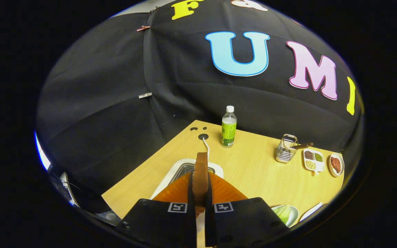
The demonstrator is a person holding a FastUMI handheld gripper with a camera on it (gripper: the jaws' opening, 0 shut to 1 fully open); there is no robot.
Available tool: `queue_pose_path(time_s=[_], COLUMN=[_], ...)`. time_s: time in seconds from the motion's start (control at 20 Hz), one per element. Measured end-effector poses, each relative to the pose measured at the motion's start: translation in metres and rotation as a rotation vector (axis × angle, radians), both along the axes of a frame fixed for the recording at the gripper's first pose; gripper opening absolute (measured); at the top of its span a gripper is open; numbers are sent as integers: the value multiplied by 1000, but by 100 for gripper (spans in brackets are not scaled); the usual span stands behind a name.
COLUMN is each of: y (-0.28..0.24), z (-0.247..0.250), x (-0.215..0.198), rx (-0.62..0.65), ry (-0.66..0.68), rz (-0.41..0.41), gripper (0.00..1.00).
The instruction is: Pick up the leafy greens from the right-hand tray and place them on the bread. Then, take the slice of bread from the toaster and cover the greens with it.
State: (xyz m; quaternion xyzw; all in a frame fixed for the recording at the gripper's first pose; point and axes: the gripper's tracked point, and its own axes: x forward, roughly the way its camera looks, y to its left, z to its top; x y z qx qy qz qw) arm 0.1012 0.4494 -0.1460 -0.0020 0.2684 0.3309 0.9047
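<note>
My gripper (200, 186) is shut on a slice of bread (201, 172), which stands on edge between the two fingers (219, 189) and sticks up past their tips. Just beyond and below the slice sits the white toaster (215, 169), its slots partly hidden by the bread and fingers. Leafy greens (284, 213) lie in a pale bowl to the right of the fingers, close by. A white plate rim (311, 210) shows beside that bowl.
A green-labelled bottle (228, 126) stands at the table's far edge beyond the toaster, whose white cord (206, 146) runs to a hole in the tabletop. Further right are a wire basket (285, 149), a divided dish (313, 160) and a small plate of red food (336, 164).
</note>
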Motion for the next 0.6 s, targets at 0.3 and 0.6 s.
queue_pose_path(time_s=[0.3, 0.6], y=[-44, -112], z=[28, -12], x=[9, 23], rx=[85, 105], ry=[17, 111], rz=[-65, -170], gripper=[13, 13])
